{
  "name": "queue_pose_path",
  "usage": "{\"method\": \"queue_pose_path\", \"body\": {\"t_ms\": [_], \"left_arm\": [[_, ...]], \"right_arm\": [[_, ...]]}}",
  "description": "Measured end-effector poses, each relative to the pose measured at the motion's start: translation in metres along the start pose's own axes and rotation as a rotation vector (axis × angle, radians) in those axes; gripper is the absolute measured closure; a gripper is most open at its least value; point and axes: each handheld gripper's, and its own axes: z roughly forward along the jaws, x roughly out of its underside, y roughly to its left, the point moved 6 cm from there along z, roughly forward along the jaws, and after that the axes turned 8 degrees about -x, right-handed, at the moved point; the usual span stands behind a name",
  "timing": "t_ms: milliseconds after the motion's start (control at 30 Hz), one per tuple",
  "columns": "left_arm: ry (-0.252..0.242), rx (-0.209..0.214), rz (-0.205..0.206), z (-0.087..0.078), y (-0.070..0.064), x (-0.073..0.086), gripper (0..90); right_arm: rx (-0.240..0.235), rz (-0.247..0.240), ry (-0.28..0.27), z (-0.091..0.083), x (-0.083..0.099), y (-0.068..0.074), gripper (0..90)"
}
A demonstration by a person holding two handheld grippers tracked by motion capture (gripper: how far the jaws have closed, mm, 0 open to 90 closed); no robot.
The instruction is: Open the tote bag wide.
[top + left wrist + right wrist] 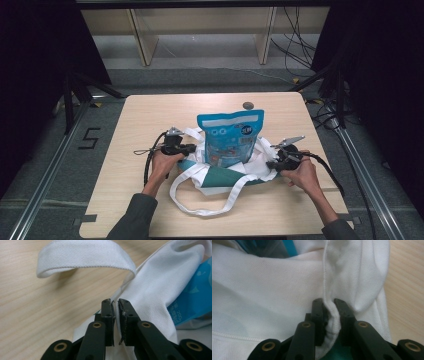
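Pinching a fold of white cloth, my right gripper (pixel 328 302) has its jaws closed on the seam of the bag (pixel 250 167). My left gripper (pixel 114 302) stands almost closed at the bag's other edge, a thin gap between the jaws; I cannot tell whether any cloth sits in it. Between the two, a blue pouch (pixel 230 137) stands upright in the bag's mouth on the table (pixel 145 115), a white strap (pixel 200 200) looping toward me. I judge the risk to be a slip on the left: if I raise both sides unevenly, the pouch tips and spills out.
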Motion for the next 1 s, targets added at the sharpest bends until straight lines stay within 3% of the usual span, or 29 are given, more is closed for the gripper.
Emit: {"method": "queue_pose_path", "body": {"t_ms": [33,67,100,133,300,433,467,567,600,667,700,733,767,800,833,867,933,1000], "left_arm": [[0.000,0.000,0.000,0.000,0.000,0.000,81.7],[0.007,-0.010,0.000,0.001,0.004,-0.002,81.7],[0.005,-0.013,0.000,0.002,0.005,-0.004,81.5],[0.012,-0.009,0.007,0.002,0.006,-0.004,81.0],[-0.001,-0.018,-0.008,0.000,0.006,-0.005,79.0],[-0.013,-0.017,-0.038,-0.005,0.005,-0.006,67.2],[-0.028,-0.013,-0.061,-0.009,0.003,-0.007,62.1],[-0.010,-0.026,-0.038,-0.023,0.003,-0.007,57.0],[-0.006,-0.024,-0.041,-0.026,0.003,-0.006,54.2],[-0.002,-0.032,-0.043,-0.033,0.004,-0.004,51.8],[-0.005,-0.031,-0.048,-0.037,0.004,-0.003,51.0],[-0.018,-0.029,-0.064,-0.039,0.003,-0.003,50.2],[-0.034,-0.014,-0.092,-0.042,0.001,-0.003,49.5],[-0.035,-0.007,-0.094,-0.045,0.000,-0.002,48.9],[-0.030,-0.011,-0.094,-0.048,-0.001,-0.001,48.2],[-0.018,-0.025,-0.072,-0.052,0.000,-0.001,46.6],[-0.028,-0.033,-0.061,-0.058,-0.004,0.000,44.8],[-0.031,-0.026,-0.042,-0.064,-0.007,0.000,43.5]], "right_arm": [[0.000,0.000,0.000,0.000,0.000,0.000,78.8],[0.018,-0.001,-0.037,0.004,-0.001,-0.002,78.7],[-0.008,-0.028,-0.022,0.002,-0.002,0.000,78.4],[-0.014,-0.005,-0.021,0.003,-0.002,0.001,78.2],[-0.017,0.001,-0.025,0.003,-0.002,0.002,76.7],[-0.024,0.006,-0.057,0.005,-0.003,0.003,72.2],[-0.032,0.010,-0.042,-0.001,-0.003,0.003,65.2],[-0.038,0.028,-0.059,-0.009,-0.004,0.003,58.2],[-0.034,0.016,-0.108,-0.011,-0.006,0.001,56.4],[-0.028,0.026,-0.114,-0.018,-0.006,0.001,53.2],[-0.026,0.029,-0.148,-0.019,-0.008,0.002,52.3],[-0.021,0.019,-0.142,-0.023,-0.009,0.002,51.4],[-0.026,0.060,-0.126,-0.026,-0.009,0.004,50.0],[-0.004,0.075,-0.134,-0.029,-0.010,0.004,48.9],[-0.015,0.056,-0.157,-0.032,-0.012,0.004,48.8],[-0.024,0.024,-0.175,-0.035,-0.014,0.003,48.8],[-0.044,0.040,-0.209,-0.041,-0.016,0.004,48.8],[-0.044,0.044,-0.188,-0.048,-0.014,0.003,47.8]]}}
